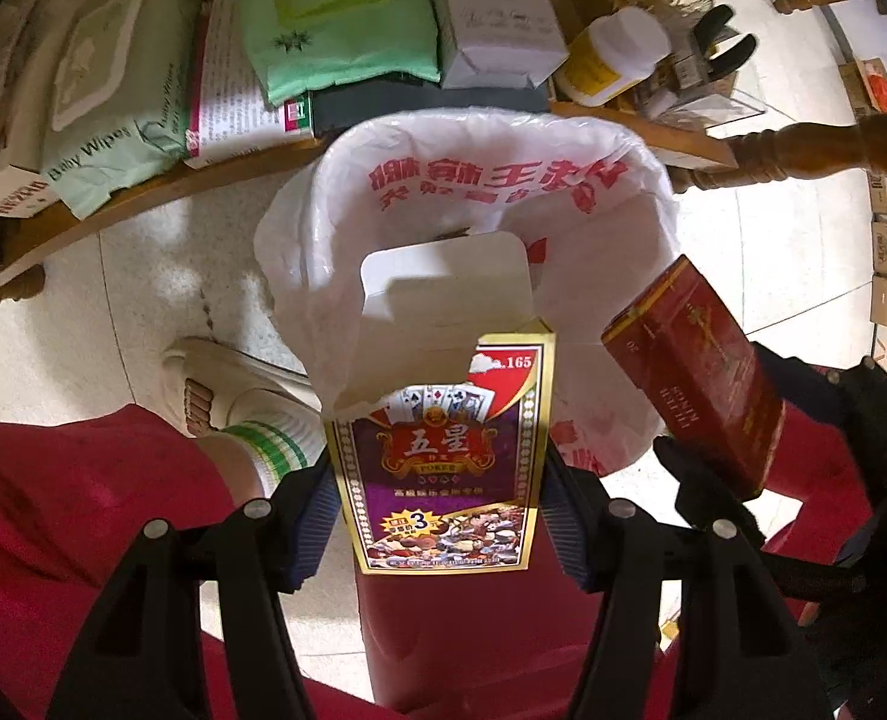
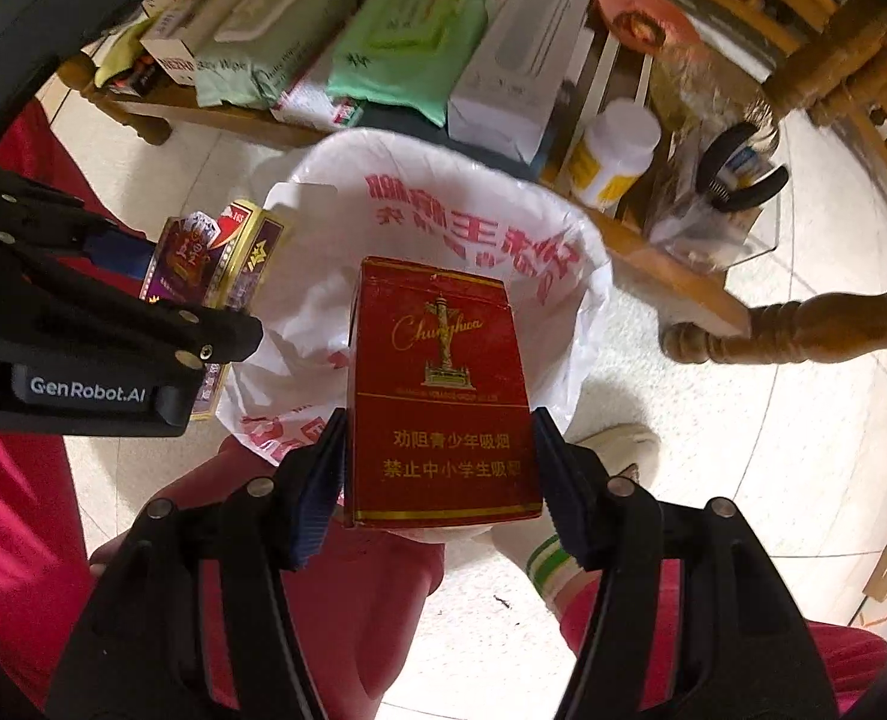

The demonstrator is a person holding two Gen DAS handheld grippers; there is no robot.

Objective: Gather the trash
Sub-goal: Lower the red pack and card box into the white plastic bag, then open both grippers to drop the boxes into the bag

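1. Trash bin lined with a white plastic bag printed in red characters (image 1: 491, 180) is seen standing on the pale tiled floor just in front of a low wooden bench (image 1: 143, 192); its mouth is open, and little beyond crumpled white liner can be made out inside.
2. A purple and gold playing-card box with its white top flap open (image 1: 443, 456) is clenched between the blue pads of the left gripper (image 1: 437, 516) and is held above the near rim of the bag. The inside of the box is not shown.
3. A red hard cigarette pack with gold lettering (image 2: 443, 396) is grasped at its sides by the right gripper (image 2: 440, 480), lid closed, and is held over the bag's opening.
4. The two held boxes are kept apart, side by side, over the bin.
5. On the bench are found a pale green baby-wipes pack (image 1: 107, 96), a mint green soft pack (image 1: 335, 18), a white carton (image 1: 491, 12) and a white bottle with a yellow label (image 1: 617, 54).
6. Red trouser legs and a white shoe (image 1: 221, 378) of the person are seen beside the bin.
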